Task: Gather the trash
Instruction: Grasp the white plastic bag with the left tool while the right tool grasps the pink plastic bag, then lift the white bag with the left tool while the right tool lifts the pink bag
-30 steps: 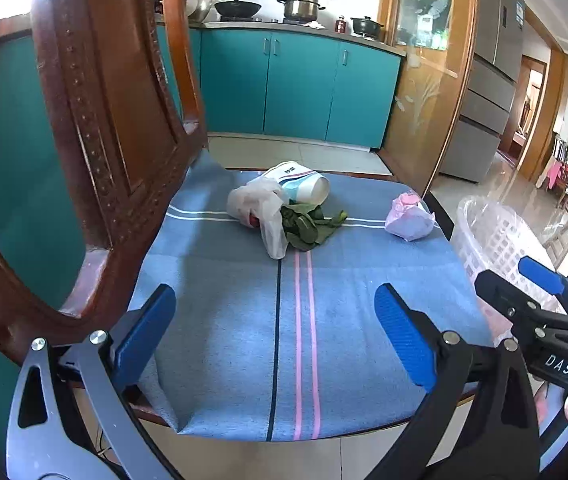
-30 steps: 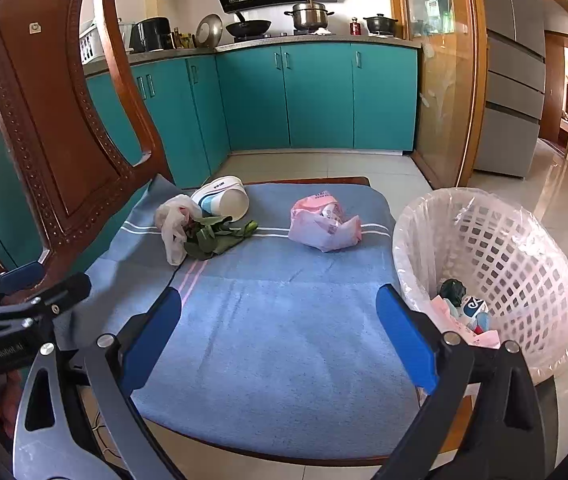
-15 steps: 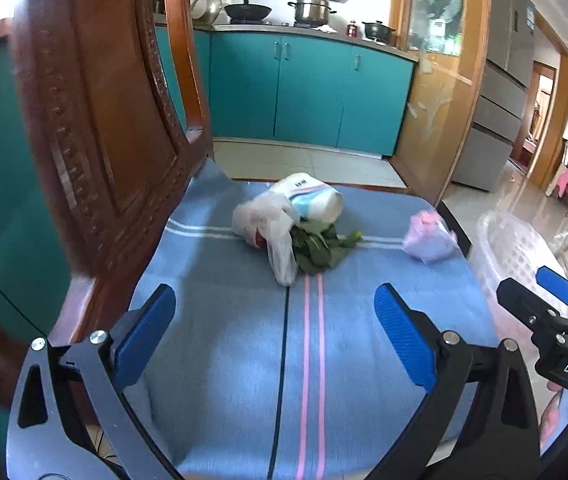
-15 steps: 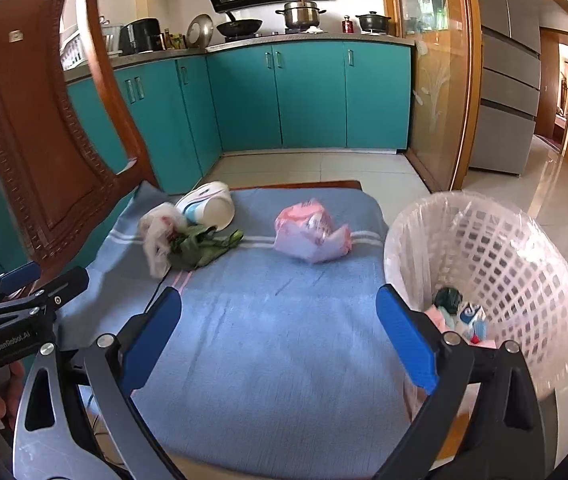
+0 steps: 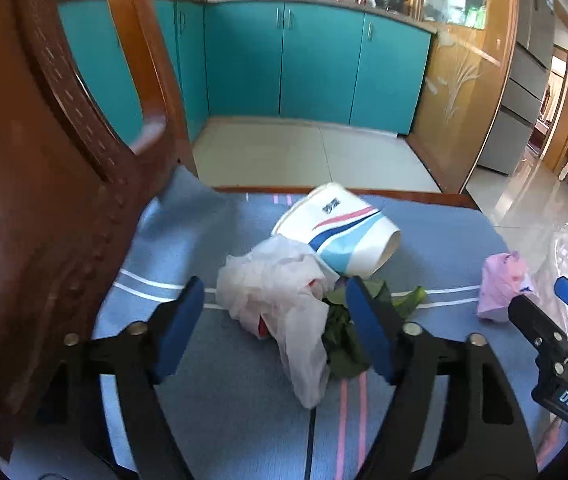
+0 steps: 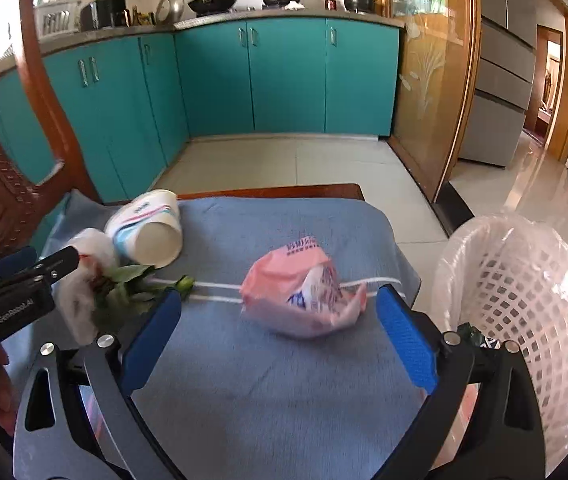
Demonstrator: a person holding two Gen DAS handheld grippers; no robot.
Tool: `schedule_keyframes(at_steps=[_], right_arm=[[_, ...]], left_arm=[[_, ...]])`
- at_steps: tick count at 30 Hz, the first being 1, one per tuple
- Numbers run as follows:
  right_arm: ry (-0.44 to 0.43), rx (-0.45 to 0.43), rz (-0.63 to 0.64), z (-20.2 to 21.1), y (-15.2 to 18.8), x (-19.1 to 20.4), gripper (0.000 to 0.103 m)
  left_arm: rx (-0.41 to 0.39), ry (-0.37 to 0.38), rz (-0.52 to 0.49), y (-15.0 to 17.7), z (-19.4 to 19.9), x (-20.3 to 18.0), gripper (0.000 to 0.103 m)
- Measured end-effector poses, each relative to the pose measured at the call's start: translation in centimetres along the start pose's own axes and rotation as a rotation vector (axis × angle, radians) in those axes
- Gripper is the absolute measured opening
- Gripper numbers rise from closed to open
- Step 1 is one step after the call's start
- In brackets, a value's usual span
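A crumpled white plastic bag (image 5: 272, 292) lies on the blue cloth (image 5: 220, 412) with green leaves (image 5: 339, 352) at its right and a tipped paper cup (image 5: 343, 232) behind it. My left gripper (image 5: 276, 320) has its jaws on either side of the bag and they are closing; the pads stand clear of it. A pink packet (image 6: 299, 300) lies further right. My right gripper (image 6: 282, 336) is open, its pads level with the packet's near edge on both sides, not touching. The left gripper (image 6: 24, 280) also shows at the right wrist view's left edge.
The cloth covers a wooden chair seat, and the carved chair back (image 5: 44, 200) rises close on the left. A white lattice basket (image 6: 523, 300) lined with plastic stands at the seat's right and holds some trash. Teal cabinets (image 6: 284, 72) and tiled floor lie beyond.
Both grippers have moved forward and down over the seat. The left jaws have narrowed around the white bag. The right gripper now flanks the pink packet, still wide.
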State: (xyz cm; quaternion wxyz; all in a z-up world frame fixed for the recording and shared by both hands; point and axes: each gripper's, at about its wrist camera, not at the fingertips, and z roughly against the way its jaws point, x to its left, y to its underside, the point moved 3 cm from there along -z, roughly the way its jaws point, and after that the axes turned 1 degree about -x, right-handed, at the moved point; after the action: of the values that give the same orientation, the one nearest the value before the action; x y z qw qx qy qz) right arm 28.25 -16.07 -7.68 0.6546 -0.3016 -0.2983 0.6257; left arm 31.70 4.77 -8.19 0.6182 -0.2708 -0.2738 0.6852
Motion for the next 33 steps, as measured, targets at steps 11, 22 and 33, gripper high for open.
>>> schedule_keyframes(at_steps=[11, 22, 33], right_arm=[[-0.065, 0.064, 0.093, -1.6, 0.5, 0.6, 0.042], [-0.287, -0.085, -0.019, 11.3, 0.5, -0.9, 0.041], [-0.296, -0.122, -0.008, 17.5, 5.4, -1.8, 0.041]], left_arm=[[0.013, -0.003, -0.014, 1.6, 0.3, 1.3, 0.015], [-0.235, 0.072, -0.019, 4.0, 17.0, 0.2, 0.014], [-0.279, 0.112, -0.089, 9.0, 20.7, -2.4, 0.015]])
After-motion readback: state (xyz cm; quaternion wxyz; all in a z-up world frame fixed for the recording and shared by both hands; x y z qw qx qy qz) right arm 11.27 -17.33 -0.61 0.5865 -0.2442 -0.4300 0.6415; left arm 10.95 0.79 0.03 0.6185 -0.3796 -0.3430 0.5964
